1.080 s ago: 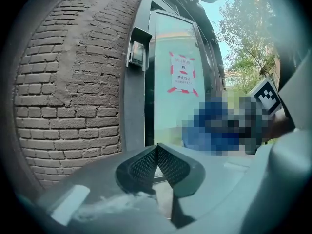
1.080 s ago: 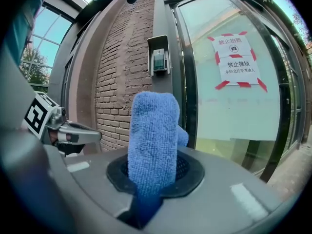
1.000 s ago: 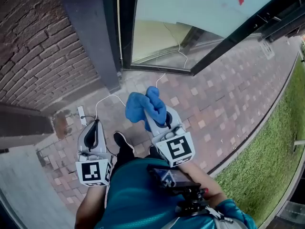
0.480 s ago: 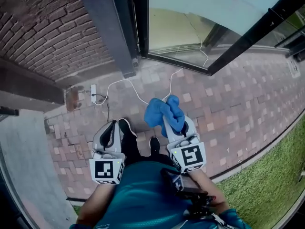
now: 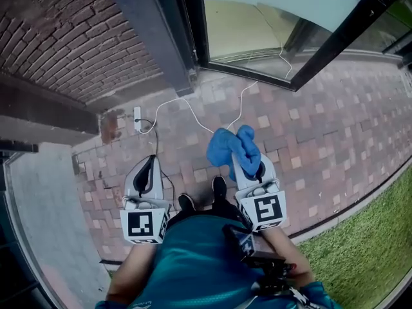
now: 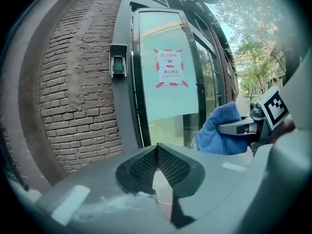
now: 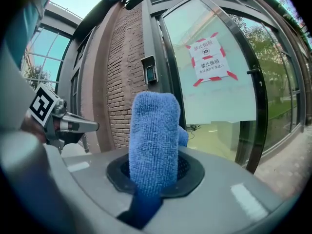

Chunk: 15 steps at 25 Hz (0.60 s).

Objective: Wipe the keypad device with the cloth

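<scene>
Wiping has not begun. The keypad device (image 6: 118, 60) is mounted high on the dark door frame, between the brick wall (image 6: 73, 96) and the glass door (image 6: 168, 91), and nothing touches it. The right gripper (image 7: 155, 172) is well short of the keypad and below it, its fingers clamped on the blue cloth (image 7: 153, 130), which stands up out of them. The left gripper (image 6: 157, 152), also well apart from the keypad, has its fingers pressed together on nothing. The whole job is left: carry the cloth up to the keypad and rub its face.
</scene>
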### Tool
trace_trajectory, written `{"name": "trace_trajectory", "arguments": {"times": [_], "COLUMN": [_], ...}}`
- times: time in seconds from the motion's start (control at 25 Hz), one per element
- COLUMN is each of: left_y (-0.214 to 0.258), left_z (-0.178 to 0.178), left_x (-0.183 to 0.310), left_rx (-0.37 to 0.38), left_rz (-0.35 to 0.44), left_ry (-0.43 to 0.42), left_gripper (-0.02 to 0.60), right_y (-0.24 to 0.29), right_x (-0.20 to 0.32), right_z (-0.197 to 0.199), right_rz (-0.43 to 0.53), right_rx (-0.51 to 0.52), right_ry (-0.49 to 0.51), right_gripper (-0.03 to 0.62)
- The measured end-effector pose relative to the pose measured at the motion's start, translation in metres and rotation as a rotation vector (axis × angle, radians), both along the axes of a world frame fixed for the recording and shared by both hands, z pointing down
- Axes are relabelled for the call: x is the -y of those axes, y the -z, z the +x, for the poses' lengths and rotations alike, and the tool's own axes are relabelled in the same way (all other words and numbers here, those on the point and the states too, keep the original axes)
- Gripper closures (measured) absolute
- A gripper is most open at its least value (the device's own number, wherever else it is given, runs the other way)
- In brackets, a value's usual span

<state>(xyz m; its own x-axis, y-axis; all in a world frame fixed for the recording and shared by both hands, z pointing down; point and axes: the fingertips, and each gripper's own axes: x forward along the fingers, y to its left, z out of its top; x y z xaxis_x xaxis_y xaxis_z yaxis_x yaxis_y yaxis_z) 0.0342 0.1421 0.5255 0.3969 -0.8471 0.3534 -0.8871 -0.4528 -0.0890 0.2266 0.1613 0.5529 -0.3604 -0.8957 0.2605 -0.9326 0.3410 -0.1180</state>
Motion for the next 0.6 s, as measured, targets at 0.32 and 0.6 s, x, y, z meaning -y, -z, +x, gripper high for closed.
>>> {"name": "trace_trajectory", "arguments": {"times": [0.32,0.6], "left_y": [0.002,0.005], "left_z": [-0.063,-0.107], "left_x": [-0.014,-0.039], "left_rx": [-0.077,-0.15], "left_rz": [0.031,0.05], "left_ry": [0.043,-0.024], "left_gripper": [0.589,0.589], "right_y": [0.028,0.027], "right_x": [-0.01,-0.05], "right_z": [-0.047,-0.104], "right_rz": [0.066,0.023], "right_rx": [-0.09,-0.117], "right_ry": [-0.012,-0.082], "right_gripper": [0.542,0.542]}}
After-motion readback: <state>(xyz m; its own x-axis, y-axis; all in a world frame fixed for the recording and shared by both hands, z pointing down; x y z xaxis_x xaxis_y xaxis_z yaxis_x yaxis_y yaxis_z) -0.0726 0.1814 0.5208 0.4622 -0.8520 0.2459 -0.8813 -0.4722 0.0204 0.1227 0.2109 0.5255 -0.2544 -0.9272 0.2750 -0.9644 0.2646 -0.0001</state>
